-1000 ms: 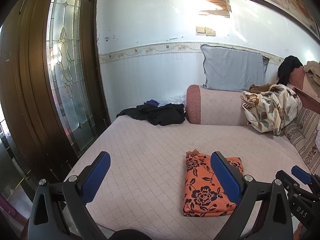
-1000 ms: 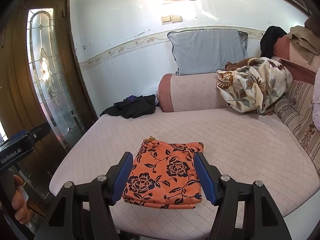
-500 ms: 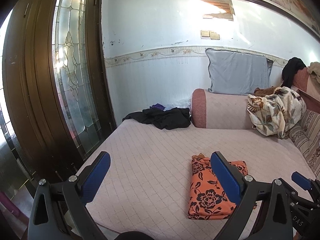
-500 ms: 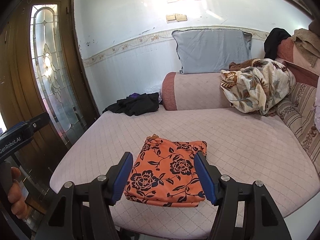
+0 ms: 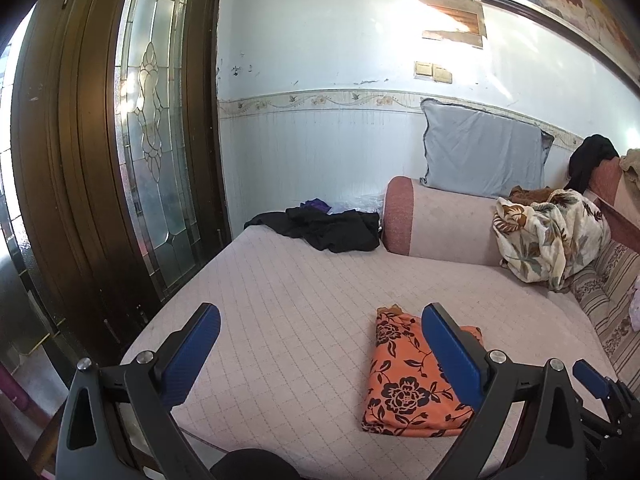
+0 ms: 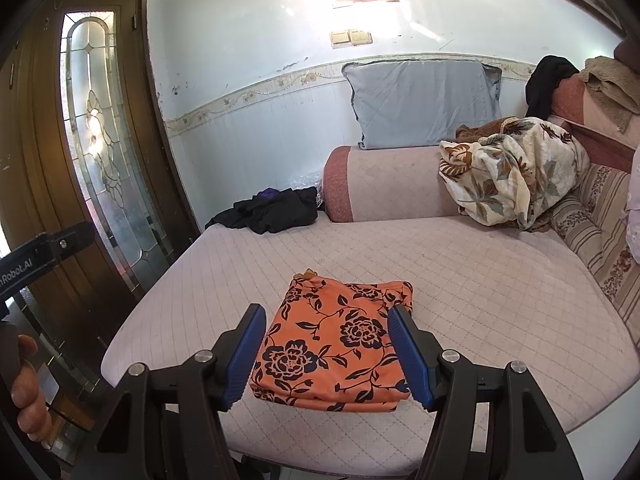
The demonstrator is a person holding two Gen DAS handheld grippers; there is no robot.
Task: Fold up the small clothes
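An orange cloth with black flowers [image 6: 336, 344] lies folded into a flat rectangle near the front edge of the pink quilted bed [image 6: 460, 264]. It also shows in the left wrist view [image 5: 404, 376]. My right gripper [image 6: 326, 332] is open and empty, held just in front of and above the folded cloth. My left gripper [image 5: 320, 332] is open and empty, to the left of the cloth; its right finger [image 5: 452, 352] hides part of it.
A heap of black clothes [image 5: 324, 228] lies at the bed's far left corner. A bolster [image 6: 384, 184], a grey pillow [image 6: 424, 100] and a floral blanket [image 6: 512, 168] sit at the back. A wooden door with glass [image 5: 152, 140] stands left. Striped cushions [image 6: 600, 224] line the right.
Both grippers have pulled back and up from the bed, so the folded cloth looks farther away. The cloth itself has not moved.
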